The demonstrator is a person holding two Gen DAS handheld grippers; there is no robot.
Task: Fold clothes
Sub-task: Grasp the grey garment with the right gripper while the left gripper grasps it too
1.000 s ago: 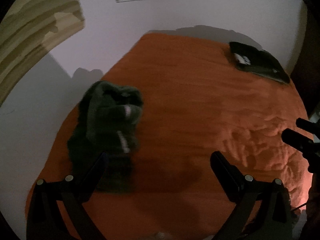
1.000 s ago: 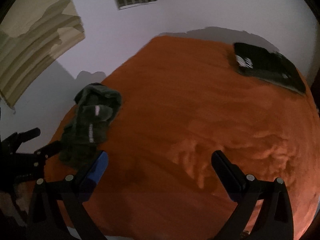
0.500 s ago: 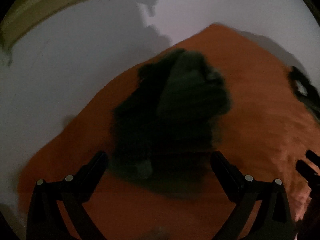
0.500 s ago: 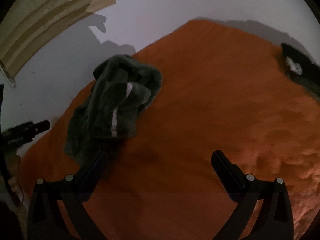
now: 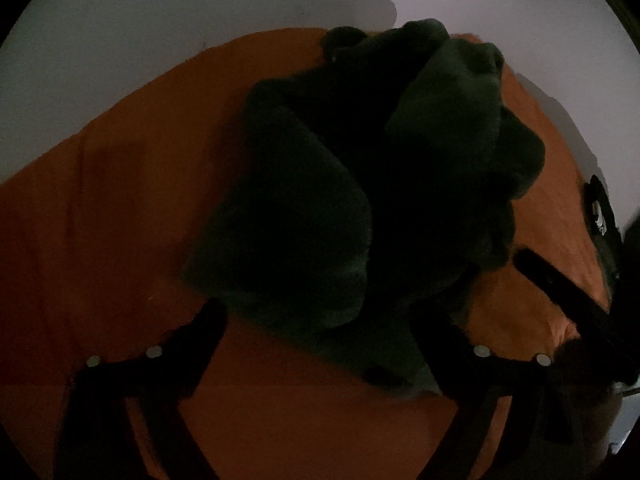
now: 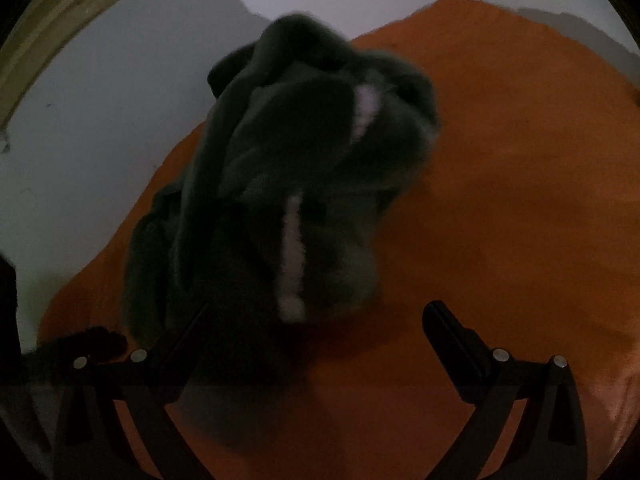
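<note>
A crumpled dark green garment [image 5: 360,200] with white stripes [image 6: 290,248] lies on the orange bed cover [image 5: 100,220] near its left edge. My left gripper [image 5: 320,320] hangs just over the garment's near hem. Its jaws are closing, the hem lies between the fingers, and the pads do not press on it. My right gripper [image 6: 316,320] stands open at the garment's near right side, its left finger [image 6: 188,332] over the cloth's edge. One of the right gripper's fingers [image 5: 560,280] shows in the left wrist view, beside the garment.
A folded black garment [image 5: 600,216] lies far off at the right edge of the bed. A white wall [image 6: 100,120] borders the bed on the left and behind. Bare orange cover [image 6: 520,180] stretches to the right of the green garment.
Both grippers have dropped and moved in on the green garment, which now fills both views. The left view has rolled, and the right gripper shows closer beside it.
</note>
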